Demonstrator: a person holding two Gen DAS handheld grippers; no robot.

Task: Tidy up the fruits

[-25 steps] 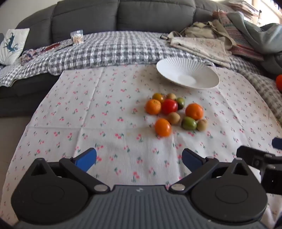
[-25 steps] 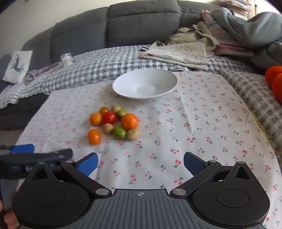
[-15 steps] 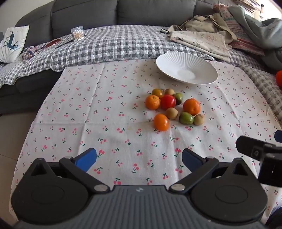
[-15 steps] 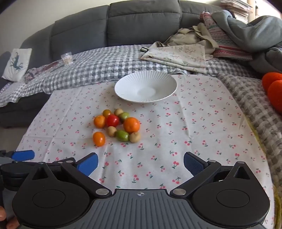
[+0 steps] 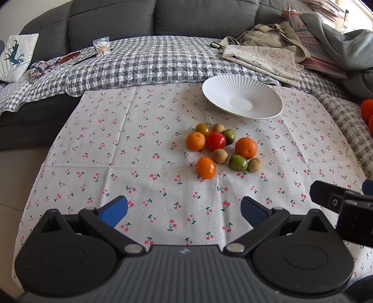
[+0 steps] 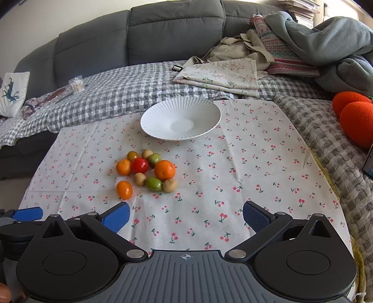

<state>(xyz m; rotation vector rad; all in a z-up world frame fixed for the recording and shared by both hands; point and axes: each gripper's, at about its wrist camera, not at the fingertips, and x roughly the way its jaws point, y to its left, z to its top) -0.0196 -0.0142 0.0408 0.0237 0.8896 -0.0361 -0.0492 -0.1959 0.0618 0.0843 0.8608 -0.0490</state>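
A cluster of small fruits lies on the cherry-print cloth (image 5: 139, 149): a red tomato (image 5: 215, 141), two oranges (image 5: 195, 141) (image 5: 246, 147), an orange tomato (image 5: 206, 167), a green fruit (image 5: 238, 162) and several brown kiwis. The cluster also shows in the right wrist view (image 6: 146, 172). An empty white ribbed plate (image 5: 242, 98) (image 6: 180, 118) stands just behind the fruits. My left gripper (image 5: 184, 209) is open and empty, in front of the cluster. My right gripper (image 6: 186, 216) is open and empty, in front and to the right of it.
A grey checked blanket (image 5: 144, 63) and a dark sofa (image 5: 116, 18) lie behind the cloth. Folded fabric and clothes (image 6: 223, 72) pile at the back right. Orange knitted balls (image 6: 356, 116) sit on the right. A cotton-swab box (image 5: 101, 46) stands at back left.
Both grippers have pulled back and risen a little, so the fruits and plate sit farther away in view. Nothing on the cloth has moved. Jaws stay open.
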